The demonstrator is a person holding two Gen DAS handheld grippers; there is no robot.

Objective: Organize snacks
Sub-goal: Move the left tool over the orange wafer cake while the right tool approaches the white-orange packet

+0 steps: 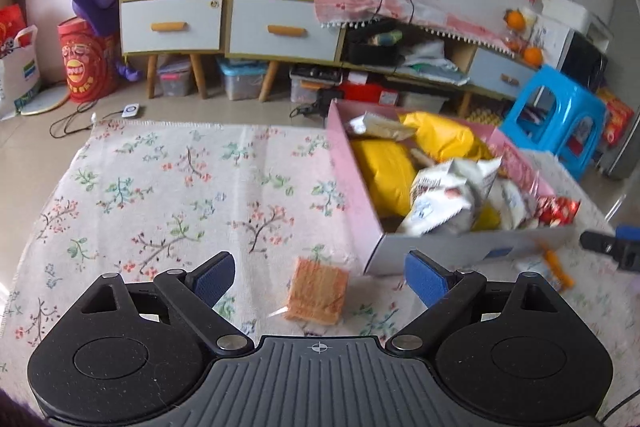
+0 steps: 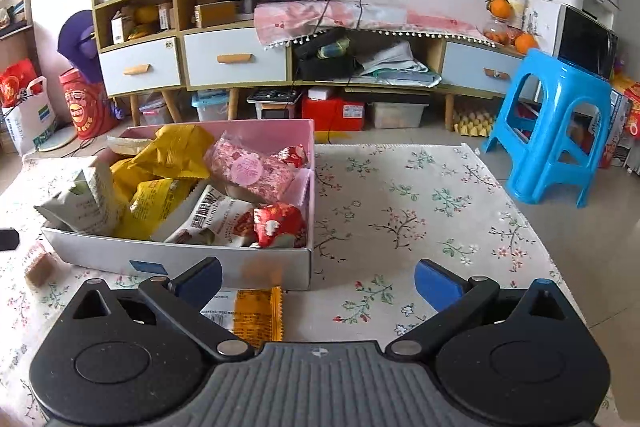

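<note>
Mostly done: box (image 2: 180, 263) full; wafer pack (image 1: 318, 291) ahead of my wide, empty left gripper (image 1: 320, 277), orange packet (image 2: 258, 315) before my wide, empty right gripper (image 2: 318, 281).

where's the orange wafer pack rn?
Left wrist view: orange wafer pack lies on the floral cloth, between the open left claw fingers, beside the box.

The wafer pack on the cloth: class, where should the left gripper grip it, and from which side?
Probably across the wafer pack's two long edges, coming down from above: it lies flat beside the box, between the open left gripper's pads.
</note>
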